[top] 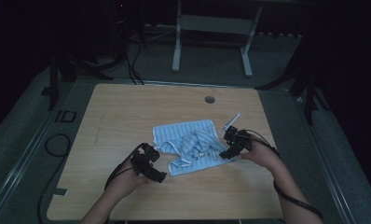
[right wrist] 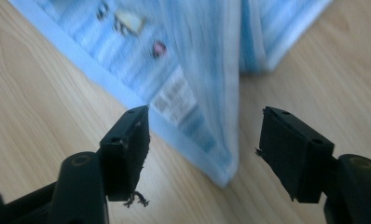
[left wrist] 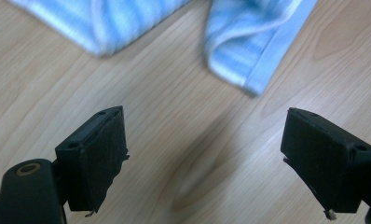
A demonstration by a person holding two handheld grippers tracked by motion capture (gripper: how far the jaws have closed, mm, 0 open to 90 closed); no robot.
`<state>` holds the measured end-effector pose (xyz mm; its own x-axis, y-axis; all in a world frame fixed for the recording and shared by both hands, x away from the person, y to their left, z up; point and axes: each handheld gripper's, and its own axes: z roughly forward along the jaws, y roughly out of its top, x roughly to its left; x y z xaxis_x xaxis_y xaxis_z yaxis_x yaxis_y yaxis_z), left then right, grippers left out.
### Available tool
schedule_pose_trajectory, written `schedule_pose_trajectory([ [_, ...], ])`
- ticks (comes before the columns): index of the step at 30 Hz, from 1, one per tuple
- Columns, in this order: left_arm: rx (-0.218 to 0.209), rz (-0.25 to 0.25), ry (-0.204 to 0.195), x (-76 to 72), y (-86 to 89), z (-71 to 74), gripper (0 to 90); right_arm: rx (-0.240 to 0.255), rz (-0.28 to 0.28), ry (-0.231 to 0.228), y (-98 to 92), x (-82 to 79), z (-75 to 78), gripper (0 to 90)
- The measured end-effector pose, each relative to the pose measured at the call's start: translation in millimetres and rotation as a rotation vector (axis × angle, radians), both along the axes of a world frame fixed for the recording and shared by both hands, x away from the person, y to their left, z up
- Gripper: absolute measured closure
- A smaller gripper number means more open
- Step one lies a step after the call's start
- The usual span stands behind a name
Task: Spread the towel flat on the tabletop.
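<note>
Blue striped cloth (top: 193, 144) crumpled on the table (top: 127, 107).
Left tool (left wrist: 204, 158) wide open just short of it; right tool (right wrist: 204, 149) open around its corner.

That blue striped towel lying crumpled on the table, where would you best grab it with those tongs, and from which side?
Probably by the bound corner of the blue striped towel that points between the open jaws of the right tongs. The corner lies flat on the wooden table, with a firm hem edge, so come in low from the person's side. The left tongs, also open, could take the near folded corner likewise.
</note>
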<state>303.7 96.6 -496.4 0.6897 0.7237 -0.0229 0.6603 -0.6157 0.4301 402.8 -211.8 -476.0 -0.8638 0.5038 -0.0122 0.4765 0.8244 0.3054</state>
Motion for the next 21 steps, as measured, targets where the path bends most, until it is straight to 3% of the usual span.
schedule_pose_trajectory([
  [8, -0.006, -0.062, -0.021, 6.7, -30.2, 7.4, 14.8, 0.005, 0.041, 0.011, 29.9, 10.7, 4.7, 34.7],
  [16, -0.013, -0.114, -0.031, 8.6, -56.9, 1.0, 15.3, 0.004, 0.059, 0.021, 46.8, 16.3, 4.5, 40.1],
  [17, -0.017, -0.127, -0.046, 9.5, -68.7, -4.6, 18.8, -0.008, 0.069, 0.021, 51.8, 16.6, 3.3, 50.5],
  [19, -0.014, -0.125, -0.051, 10.6, -72.8, -6.8, 19.4, -0.018, 0.070, 0.019, 53.4, 17.0, 2.8, 59.8],
  [20, 0.005, -0.121, -0.072, 14.4, -79.2, -10.5, 19.8, -0.018, 0.062, 0.022, 53.9, 17.1, 2.9, 65.0],
  [21, 0.005, -0.121, -0.072, 14.4, -79.2, -10.5, 21.8, -0.018, 0.062, 0.022, 53.9, 17.1, 2.9, 65.0],
])
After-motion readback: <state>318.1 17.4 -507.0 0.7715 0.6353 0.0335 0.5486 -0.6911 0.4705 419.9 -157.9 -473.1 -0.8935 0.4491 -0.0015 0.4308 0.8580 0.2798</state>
